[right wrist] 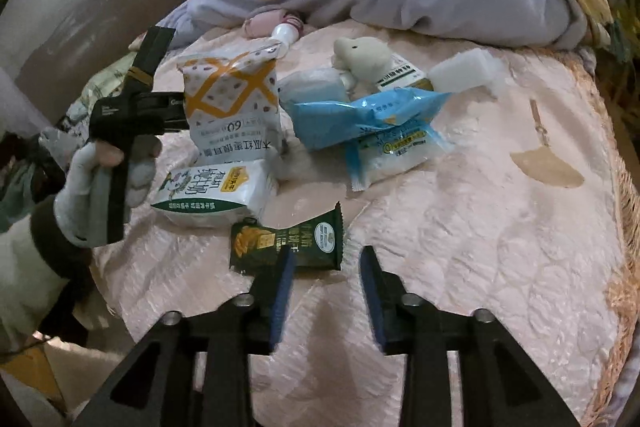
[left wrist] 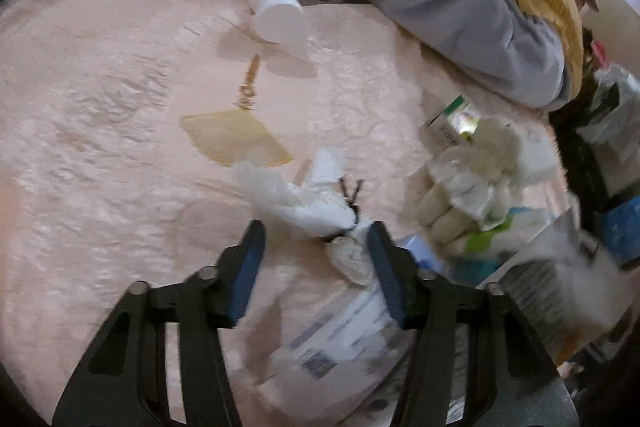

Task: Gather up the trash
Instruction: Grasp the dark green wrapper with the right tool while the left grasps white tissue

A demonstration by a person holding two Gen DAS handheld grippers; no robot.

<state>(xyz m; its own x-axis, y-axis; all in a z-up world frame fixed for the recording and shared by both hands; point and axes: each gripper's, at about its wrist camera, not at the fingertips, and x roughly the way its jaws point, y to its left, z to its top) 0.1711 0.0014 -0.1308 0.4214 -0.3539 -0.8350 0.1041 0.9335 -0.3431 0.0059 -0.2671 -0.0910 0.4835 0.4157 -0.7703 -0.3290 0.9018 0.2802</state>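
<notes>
Pink quilted bedspread (right wrist: 460, 227) carries scattered trash. Left gripper (left wrist: 316, 239) fingers stand narrow around a crumpled white tissue (left wrist: 304, 195), its long axis diagonal. Right gripper (right wrist: 326, 269) fingers hover apart over a dark green wrapper (right wrist: 288, 241) lying crosswise.

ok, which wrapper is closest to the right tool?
The dark green snack wrapper, lying flat just ahead of the right tool. The blue wrapper and white orange-patterned bag lie farther back.

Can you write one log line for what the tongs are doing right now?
left tongs: open around crumpled tissue | right tongs: open, empty, at dark green wrapper | surface: pink bedspread
</notes>
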